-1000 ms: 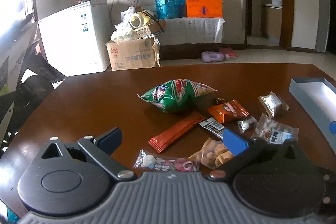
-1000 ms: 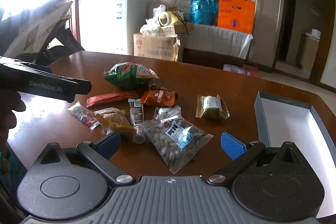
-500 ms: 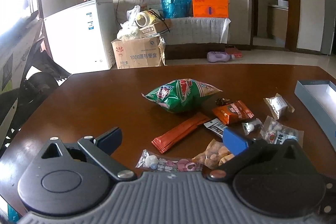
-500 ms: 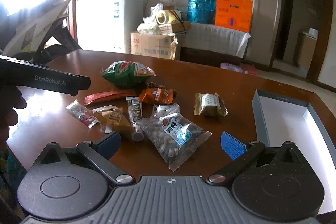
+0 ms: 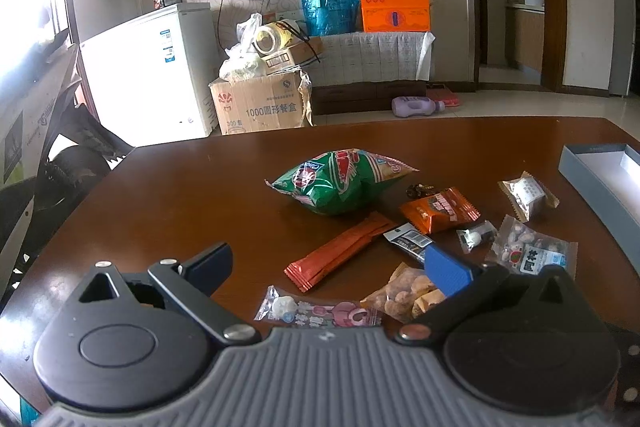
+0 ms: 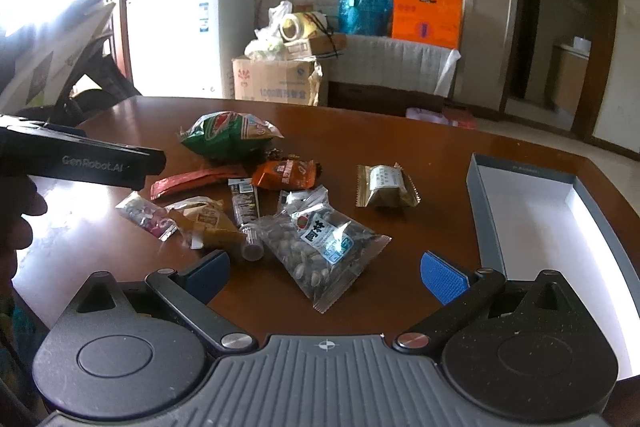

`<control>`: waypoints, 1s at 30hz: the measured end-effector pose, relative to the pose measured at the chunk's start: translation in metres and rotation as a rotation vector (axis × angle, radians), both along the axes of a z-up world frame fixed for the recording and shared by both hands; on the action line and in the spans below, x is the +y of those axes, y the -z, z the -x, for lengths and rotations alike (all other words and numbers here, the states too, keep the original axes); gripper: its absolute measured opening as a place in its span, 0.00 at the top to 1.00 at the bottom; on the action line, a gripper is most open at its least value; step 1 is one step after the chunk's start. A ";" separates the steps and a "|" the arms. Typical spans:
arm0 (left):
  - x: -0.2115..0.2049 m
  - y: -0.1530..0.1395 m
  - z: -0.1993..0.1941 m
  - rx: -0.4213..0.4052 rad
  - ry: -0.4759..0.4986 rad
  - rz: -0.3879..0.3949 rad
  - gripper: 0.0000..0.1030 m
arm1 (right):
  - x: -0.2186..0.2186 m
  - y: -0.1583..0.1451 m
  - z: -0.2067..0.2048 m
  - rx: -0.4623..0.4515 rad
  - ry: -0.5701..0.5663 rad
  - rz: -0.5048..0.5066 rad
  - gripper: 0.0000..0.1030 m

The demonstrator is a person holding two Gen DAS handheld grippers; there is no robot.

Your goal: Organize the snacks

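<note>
Several snack packs lie mid-table: a green chip bag (image 5: pixel 340 181) (image 6: pixel 228 135), an orange-red stick pack (image 5: pixel 340 251) (image 6: pixel 192 181), an orange pouch (image 5: pixel 440 209) (image 6: pixel 286 174), a clear nut bag (image 6: pixel 324 249) (image 5: pixel 532 253), a gold wrapped cake (image 6: pixel 386 185) (image 5: pixel 526 195) and a pink candy pack (image 5: pixel 316 311) (image 6: pixel 146 215). An open grey box (image 6: pixel 484 211) (image 5: pixel 592 183) with a white inside stands at the right. My left gripper (image 5: pixel 326 269) is open and empty, low over the near snacks. My right gripper (image 6: pixel 324 273) is open and empty, just short of the nut bag.
The left gripper's black body (image 6: pixel 80 159) reaches in from the left in the right wrist view. The brown table (image 5: pixel 180 187) has rounded edges. Beyond it stand a white fridge (image 5: pixel 156 75), a cardboard box (image 5: pixel 260 103) and a covered bench with bags (image 5: pixel 376 55).
Both views have shifted slightly: the left gripper has turned a little left, the right has edged towards the snacks. Both stay open. No snack has moved.
</note>
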State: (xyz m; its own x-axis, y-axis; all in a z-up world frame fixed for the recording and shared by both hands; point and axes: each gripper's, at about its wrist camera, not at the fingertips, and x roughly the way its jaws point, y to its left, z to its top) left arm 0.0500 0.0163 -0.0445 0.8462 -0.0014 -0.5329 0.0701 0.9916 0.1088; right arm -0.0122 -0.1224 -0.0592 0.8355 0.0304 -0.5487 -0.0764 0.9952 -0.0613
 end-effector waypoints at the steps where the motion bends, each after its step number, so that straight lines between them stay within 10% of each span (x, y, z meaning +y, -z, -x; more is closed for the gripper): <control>1: 0.000 0.000 0.000 -0.002 0.004 -0.002 0.00 | 0.000 0.000 0.000 0.000 0.002 0.000 0.00; 30: 0.000 0.007 0.001 0.022 0.073 0.009 0.00 | 0.001 0.001 0.001 0.000 -0.009 -0.002 0.00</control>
